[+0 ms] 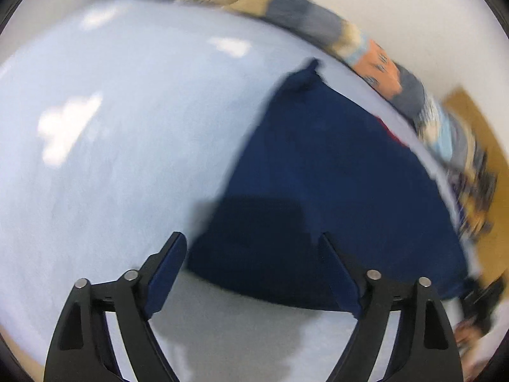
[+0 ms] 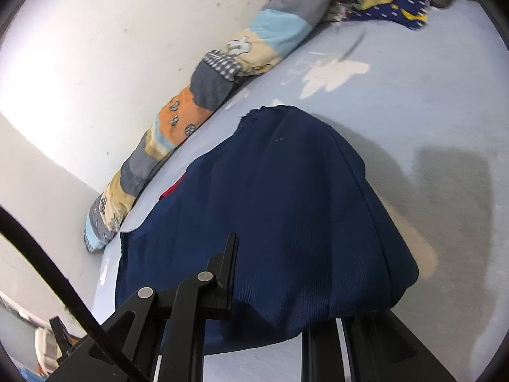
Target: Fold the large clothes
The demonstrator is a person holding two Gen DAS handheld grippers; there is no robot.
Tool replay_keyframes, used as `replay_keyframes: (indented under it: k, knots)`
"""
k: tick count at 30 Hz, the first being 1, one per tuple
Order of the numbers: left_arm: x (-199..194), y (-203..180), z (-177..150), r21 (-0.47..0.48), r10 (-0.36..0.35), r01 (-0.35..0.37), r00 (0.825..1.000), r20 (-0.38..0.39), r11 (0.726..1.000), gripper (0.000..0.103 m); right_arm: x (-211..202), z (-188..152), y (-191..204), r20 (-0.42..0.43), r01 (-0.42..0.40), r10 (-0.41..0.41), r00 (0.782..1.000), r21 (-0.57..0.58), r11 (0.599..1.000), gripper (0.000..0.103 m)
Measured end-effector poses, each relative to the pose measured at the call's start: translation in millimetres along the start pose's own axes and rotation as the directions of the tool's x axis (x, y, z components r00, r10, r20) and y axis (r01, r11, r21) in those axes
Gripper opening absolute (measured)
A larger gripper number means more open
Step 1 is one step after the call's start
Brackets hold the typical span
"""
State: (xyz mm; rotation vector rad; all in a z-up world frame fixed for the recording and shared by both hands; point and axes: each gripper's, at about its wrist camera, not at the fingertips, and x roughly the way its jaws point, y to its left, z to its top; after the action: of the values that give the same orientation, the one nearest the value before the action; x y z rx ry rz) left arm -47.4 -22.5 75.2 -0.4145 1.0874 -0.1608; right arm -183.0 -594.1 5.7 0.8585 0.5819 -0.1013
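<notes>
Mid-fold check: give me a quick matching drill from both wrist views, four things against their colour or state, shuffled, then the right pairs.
Things:
1. left gripper
2. right gripper
3. rolled blanket
4. bed sheet

States:
A. pale blue, with white patches
B. fingers closed on the navy garment
C. striped patchwork, lying along the wall
D. fingers spread wide, nothing between them

Pairs: 1-D, 2-B, 3-C, 4-A
</notes>
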Motion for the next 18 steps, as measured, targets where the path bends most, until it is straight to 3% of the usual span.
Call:
replay_keyframes:
  k: [1,5,10,12,15,16,17,18]
  knots:
    - [-1.8,12.8,0.8,-0.072,-0.038,0.036,0.999,-0.026,0.997,0.086,-2.5,0.8,-5.4,0.001,0.0,0.0,1.0,0.025,1.0,0.018]
    - [-6.4,45.4,-1.2,-0.237,-0.15,0.144,0.989,-0.01,0.961,0.086,-3.2,0.1,-15.1,-0.008,-0.004,0.005,1.0,0.067,0.998,0.018]
    - [14.7,48.3,-9.5,-0.302,-0.272,0.246,0.961,-0.047,0.921,0.078,0.5,0.6,-14.9,-0.009,0.002,-0.001,1.0,0.08,0.997,0.019]
    - [22.9,45.1,-8.3,-0.308,-0.277,0.255,0.96,-0.031,0.917,0.078,0.5,0.3,-15.2,-0.01,0.002,-0.001,1.0,0.083,0.997,0.019]
    - [37.2,44.5,-7.9,-0.329,-0.326,0.315,0.945,0.023,0.89,0.078,0.1,-0.2,-16.0,-0.005,-0.007,0.007,1.0,0.09,0.996,0.019]
    - [40.7,41.7,-6.2,-0.326,-0.333,0.328,0.942,0.042,0.887,0.07,1.0,0.3,-16.1,-0.005,-0.007,0.007,1.0,0.09,0.996,0.019]
    - [42.2,37.3,-6.3,-0.321,-0.335,0.334,0.941,0.053,0.886,0.043,1.6,0.4,-16.5,-0.005,-0.008,0.009,1.0,0.091,0.996,0.019]
    - [43.5,34.0,-5.0,-0.312,-0.324,0.324,0.945,0.055,0.893,0.027,1.9,0.5,-16.8,-0.005,-0.009,0.01,1.0,0.091,0.996,0.019]
